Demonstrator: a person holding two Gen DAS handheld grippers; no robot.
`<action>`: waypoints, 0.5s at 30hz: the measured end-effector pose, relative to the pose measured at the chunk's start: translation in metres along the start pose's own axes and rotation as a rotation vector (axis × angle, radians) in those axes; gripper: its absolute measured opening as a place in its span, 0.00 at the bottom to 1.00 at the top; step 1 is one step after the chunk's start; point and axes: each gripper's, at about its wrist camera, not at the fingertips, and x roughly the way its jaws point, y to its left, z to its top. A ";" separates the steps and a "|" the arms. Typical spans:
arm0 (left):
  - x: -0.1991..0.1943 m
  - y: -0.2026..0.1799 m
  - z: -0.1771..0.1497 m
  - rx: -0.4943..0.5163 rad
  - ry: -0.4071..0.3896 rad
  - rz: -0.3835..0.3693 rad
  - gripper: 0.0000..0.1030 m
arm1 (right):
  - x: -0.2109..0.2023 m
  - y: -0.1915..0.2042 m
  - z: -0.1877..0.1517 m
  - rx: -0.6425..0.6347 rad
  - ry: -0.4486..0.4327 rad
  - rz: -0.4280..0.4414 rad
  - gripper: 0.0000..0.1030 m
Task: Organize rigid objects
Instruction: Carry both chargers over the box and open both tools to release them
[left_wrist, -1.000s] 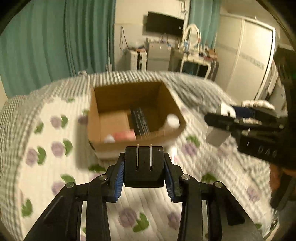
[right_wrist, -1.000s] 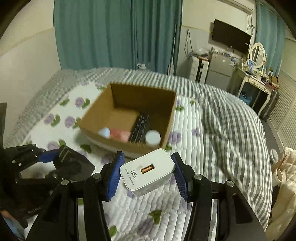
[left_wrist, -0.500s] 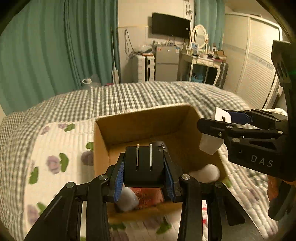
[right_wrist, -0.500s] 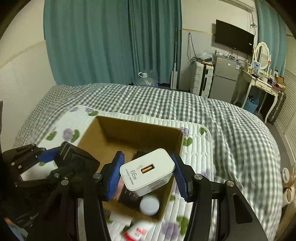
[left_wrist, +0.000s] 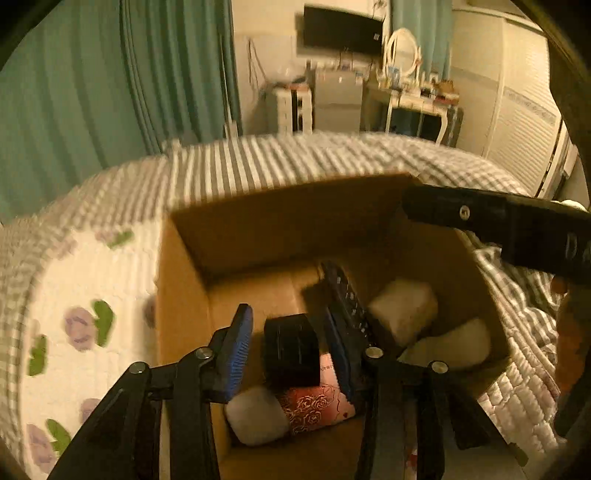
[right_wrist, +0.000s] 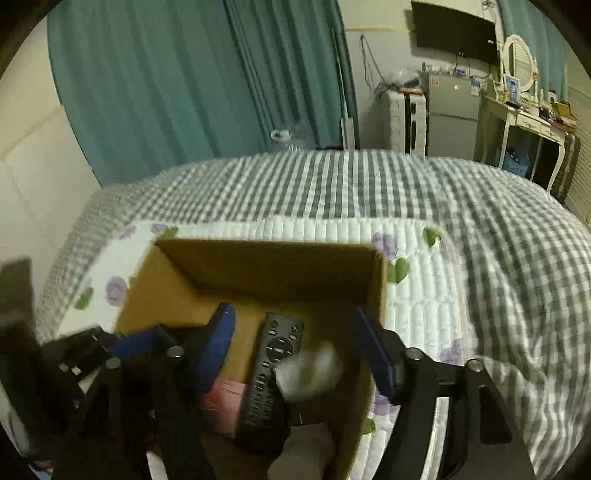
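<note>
Left claw (left_wrist: 290, 347) is standing wide over the cardboard box (left_wrist: 181, 295), pads clear of everything. Black charger (left_wrist: 291, 349) is sitting between the two blue pads, touching neither, lying on the pink rose-print packet (left_wrist: 317, 404) in the box.

Right claw (right_wrist: 295, 350) is also spread wide above the same box. White charger (right_wrist: 310, 369) is showing as a pale smear between its pads, clear of both; blur is making it impossible to tell whether it is resting on anything. In the left view a pale block (left_wrist: 404, 310) is lying inside the box toward the right wall, probably that charger.

Hard to read: the left view is motion-blurred, and the right claw's body (left_wrist: 517, 229) is cutting across the box's far right corner. The claw frames are covering the box's near wall in both views.

Box is sitting on the bed (right_wrist: 480, 221), on its floral quilt. Contents: black remote (right_wrist: 273, 373) lying lengthwise down the middle, pink packet left of it, a white rounded item (left_wrist: 256, 417) at the near left, another pale rounded item (left_wrist: 454, 347) at the near right.
</note>
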 end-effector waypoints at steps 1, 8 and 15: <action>-0.008 -0.002 0.000 0.006 -0.013 0.004 0.50 | -0.011 0.002 0.002 -0.005 -0.015 -0.012 0.68; -0.095 -0.008 -0.005 -0.003 -0.103 0.053 0.74 | -0.092 0.027 -0.003 -0.084 -0.072 -0.113 0.73; -0.169 -0.008 -0.027 -0.013 -0.167 0.119 0.80 | -0.168 0.058 -0.035 -0.176 -0.077 -0.216 0.90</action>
